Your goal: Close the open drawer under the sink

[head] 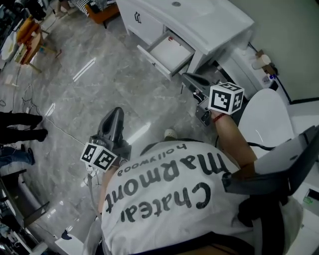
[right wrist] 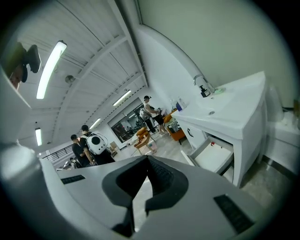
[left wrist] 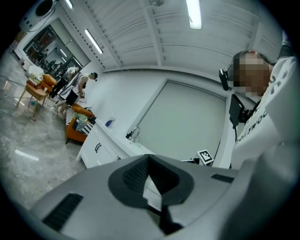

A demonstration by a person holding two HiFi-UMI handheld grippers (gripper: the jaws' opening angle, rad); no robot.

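Observation:
The white sink cabinet [head: 199,20] stands at the top of the head view, and its lower drawer [head: 167,52] is pulled out over the floor, nearly empty. My right gripper [head: 192,79] is just short of the cabinet's near corner, to the right of the drawer, jaws together and holding nothing. My left gripper [head: 115,113] hangs over the marble floor well short of the drawer, also shut and empty. The right gripper view shows the open drawer [right wrist: 213,157] past the closed jaws of the right gripper [right wrist: 147,157]. The left gripper [left wrist: 149,157] points toward the cabinet [left wrist: 101,145].
A white toilet [head: 264,122] stands to my right, with a paper roll [head: 260,61] beyond it. An orange seat [head: 102,10] sits left of the cabinet and a wooden stool [head: 32,42] at far left. People [right wrist: 89,145] stand farther back in the room.

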